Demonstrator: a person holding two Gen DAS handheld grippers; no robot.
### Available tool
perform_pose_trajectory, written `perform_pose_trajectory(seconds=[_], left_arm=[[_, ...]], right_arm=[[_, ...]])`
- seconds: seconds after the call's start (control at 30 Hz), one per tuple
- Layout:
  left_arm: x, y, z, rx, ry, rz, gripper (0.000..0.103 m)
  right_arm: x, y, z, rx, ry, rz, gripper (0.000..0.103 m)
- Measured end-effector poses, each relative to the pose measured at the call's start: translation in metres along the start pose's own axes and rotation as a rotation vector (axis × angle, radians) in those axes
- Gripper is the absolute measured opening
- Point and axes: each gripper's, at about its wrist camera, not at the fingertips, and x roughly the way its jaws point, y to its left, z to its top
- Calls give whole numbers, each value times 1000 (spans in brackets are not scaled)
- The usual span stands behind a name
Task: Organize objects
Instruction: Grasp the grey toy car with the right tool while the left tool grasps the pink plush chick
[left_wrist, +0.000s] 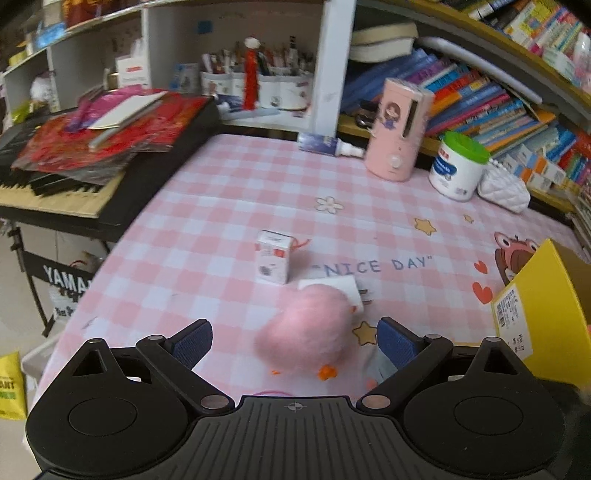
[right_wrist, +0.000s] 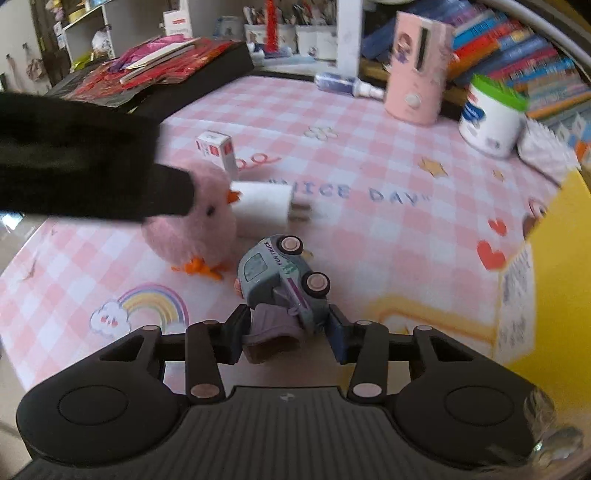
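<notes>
From the left wrist camera, the left gripper (left_wrist: 294, 341) hangs over the pink checked tablecloth (left_wrist: 207, 236) with its blue-padded fingers (left_wrist: 194, 341) spread wide, and a fluffy pink chick toy (left_wrist: 304, 328) stands on the cloth in the gap between them, nearer the right-hand pad but, as far as I can tell, touching neither. Just beyond the chick lies a white plug adapter (left_wrist: 345, 290) with its prongs pointing right, and just behind that stands a small white carton (left_wrist: 274, 260). Farther back, by the bookshelf, are a tall pink appliance (left_wrist: 397, 133), a white tub with a green lid (left_wrist: 460, 166) and a white quilted pouch (left_wrist: 504, 190); a yellow box (left_wrist: 543, 306) fills the right edge. From the right wrist camera, the right gripper (right_wrist: 288, 334) has its fingers drawn in on a grey-blue toy truck (right_wrist: 284, 280), which is tipped on its side with two wheels facing up; the pads press its purple rear end. The chick (right_wrist: 192, 221) stands just left of the truck on orange feet, its beak pointing at the adapter (right_wrist: 264, 201), and a dark blurred shape, seemingly the left gripper's side, crosses in front of the chick's upper left. The yellow box (right_wrist: 554, 295) rises at the right, near the truck.
</notes>
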Motion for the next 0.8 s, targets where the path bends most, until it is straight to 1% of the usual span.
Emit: perform_pose_trajectory(seconds=[0.07,0.23,0.3,0.33,0.4,0.47,0.53,0.63,0.8], left_arm=[[14,-7,1,22,19,16,95],[44,-18,-2,63,61,54,80],[53,-19,-5,80,76,73,63],[56,-18,-7,90,79,83,61],[55,-15,-10,96,70,75,60],[43,-12,-10,77,51,67,60],[26,-11,-11,73,25,43,60],[-6,-10,-13,80,-14,10,60],[-62,0,-26,60,-87,-13,60]], right_arm=[[-7,-5,-5,15,17,10,42],[-20,-13,-9,15,13,-8,42],[-24,-16,-12,26,14,-12,42],[-26,-16,-14,29,16,-14,42],[-30,-16,-17,30,17,-17,42],[-35,-16,-20,32,11,-19,42],[-39,-15,-22,39,2,-25,42],[-47,-12,-23,62,-6,-27,42],[-67,-1,-24,89,-33,-9,42]])
